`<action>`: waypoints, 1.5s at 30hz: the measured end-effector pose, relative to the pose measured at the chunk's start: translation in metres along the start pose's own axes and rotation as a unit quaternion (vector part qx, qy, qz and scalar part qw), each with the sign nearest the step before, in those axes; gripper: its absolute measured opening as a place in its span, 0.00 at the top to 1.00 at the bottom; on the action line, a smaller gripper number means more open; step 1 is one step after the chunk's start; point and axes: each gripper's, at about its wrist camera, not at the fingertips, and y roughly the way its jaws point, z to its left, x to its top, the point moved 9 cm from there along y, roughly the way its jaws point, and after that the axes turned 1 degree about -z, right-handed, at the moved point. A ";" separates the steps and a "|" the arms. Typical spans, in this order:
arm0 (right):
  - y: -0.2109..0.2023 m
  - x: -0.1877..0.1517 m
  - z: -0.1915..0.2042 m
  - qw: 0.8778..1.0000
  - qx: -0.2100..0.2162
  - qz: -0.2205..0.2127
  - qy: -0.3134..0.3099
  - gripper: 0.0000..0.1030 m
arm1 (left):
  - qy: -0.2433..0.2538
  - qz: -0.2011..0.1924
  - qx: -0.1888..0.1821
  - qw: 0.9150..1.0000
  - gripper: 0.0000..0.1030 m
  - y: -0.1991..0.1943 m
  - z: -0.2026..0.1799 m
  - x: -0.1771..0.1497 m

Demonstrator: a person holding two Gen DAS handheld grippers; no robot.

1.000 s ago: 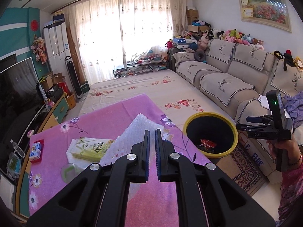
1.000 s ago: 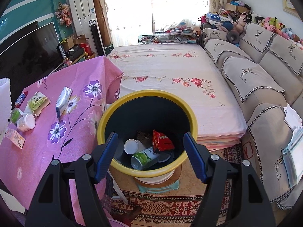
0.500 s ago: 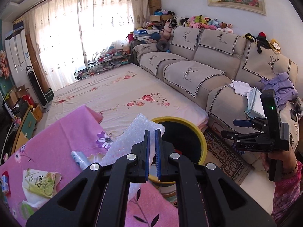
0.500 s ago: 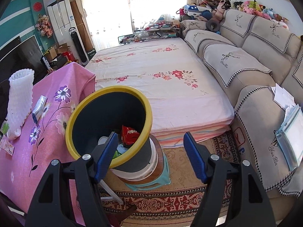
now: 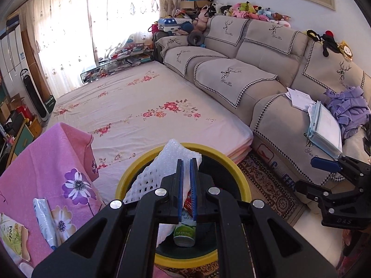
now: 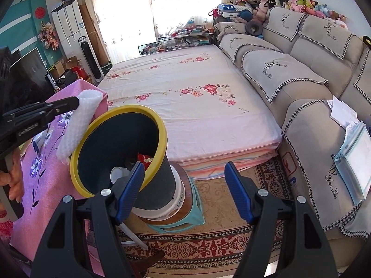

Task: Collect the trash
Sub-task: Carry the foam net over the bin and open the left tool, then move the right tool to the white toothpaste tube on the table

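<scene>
My left gripper [image 5: 186, 162] is shut on a white foam net sleeve [image 5: 160, 166], which it holds over the mouth of the yellow-rimmed black bin [image 5: 242, 178]. In the bin lie a green can [image 5: 184, 234] and a red wrapper [image 5: 189, 202]. In the right wrist view the left gripper [image 6: 76, 103] holds the foam net [image 6: 77, 127] hanging at the bin's [image 6: 120, 111] left rim. My right gripper [image 6: 184, 169] stands open and holds nothing, low and to the right of the bin. It also shows at the right edge of the left wrist view as the right gripper [image 5: 306, 176].
The bin stands on a stool [image 6: 185, 220] on a patterned rug [image 6: 220, 243]. Left of it a table under a pink flowered cloth [image 5: 46, 162] carries a tube [image 5: 45, 220] and a snack pack [image 5: 12, 236]. A floral mattress [image 6: 185, 92] and a beige sofa [image 6: 301, 81] lie beyond.
My left gripper carried the foam net from over the table to the right and down, to above the bin. The right gripper swung right, away from over the bin's mouth.
</scene>
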 end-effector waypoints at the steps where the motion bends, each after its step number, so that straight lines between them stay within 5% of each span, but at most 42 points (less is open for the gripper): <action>1: 0.000 0.000 0.000 1.000 0.000 0.000 0.000 0.34 | -0.002 0.003 -0.002 1.000 0.94 0.005 0.000 -0.002; 6: 0.001 0.001 0.003 1.000 0.003 0.001 -0.001 0.34 | -0.018 0.032 -0.014 0.999 0.90 0.026 -0.002 -0.010; 7: 0.002 0.001 0.003 1.000 0.003 0.001 -0.001 0.34 | -0.018 0.035 -0.010 0.999 0.77 0.028 -0.002 -0.010; 8: 0.002 0.001 0.004 1.000 0.004 0.002 -0.001 0.34 | -0.018 0.038 -0.005 0.999 0.53 0.029 -0.001 -0.012; 11: 0.003 0.001 0.005 1.000 0.005 0.003 -0.002 0.34 | -0.022 0.030 -0.004 0.999 0.32 0.019 0.003 -0.017; 17: 0.002 0.000 0.017 1.000 0.011 0.004 -0.008 0.34 | -0.048 0.011 -0.013 0.999 0.23 -0.040 0.024 -0.027; 23: 0.006 -0.001 0.052 0.999 0.035 0.008 -0.034 0.33 | -0.100 -0.024 0.036 0.994 0.16 -0.134 0.095 -0.064; 33: 0.023 0.000 0.204 0.983 0.133 0.023 -0.126 0.33 | -0.189 -0.061 0.212 0.957 0.06 -0.276 0.241 -0.175; 38: 0.038 0.007 0.291 0.969 0.177 0.037 -0.168 0.33 | -0.236 -0.069 0.226 0.943 0.05 -0.311 0.279 -0.218; 45: 0.082 0.022 0.357 0.965 0.166 0.071 -0.192 0.39 | -0.257 -0.064 0.238 0.935 0.05 -0.319 0.300 -0.248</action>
